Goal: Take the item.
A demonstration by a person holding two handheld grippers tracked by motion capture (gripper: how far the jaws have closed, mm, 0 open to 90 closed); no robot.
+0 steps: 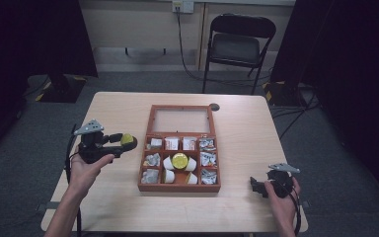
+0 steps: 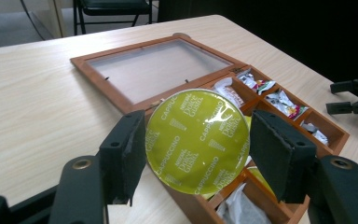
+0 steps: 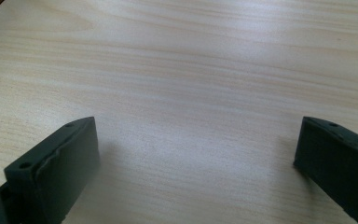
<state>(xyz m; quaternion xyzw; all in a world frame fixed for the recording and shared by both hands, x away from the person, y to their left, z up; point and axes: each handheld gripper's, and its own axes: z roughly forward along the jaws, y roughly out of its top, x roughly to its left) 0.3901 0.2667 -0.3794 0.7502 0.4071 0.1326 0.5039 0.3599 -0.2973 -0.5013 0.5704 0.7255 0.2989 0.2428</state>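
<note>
1. Left gripper (image 1: pixel 127 140) clamps a green capsule (image 2: pixel 196 140) just left of the wooden box (image 1: pixel 179 186).
2. Right gripper (image 1: pixel 253 186), jaws spread wide, empty, low over bare table (image 3: pixel 191 70).
3. Second green capsule (image 1: pixel 179 160) sits in box's middle compartment.

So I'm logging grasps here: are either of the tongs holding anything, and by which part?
The left tongs hold a green capsule, the jaws clamped on opposite sides of its rim. The right tongs are open, holding nothing.
</note>
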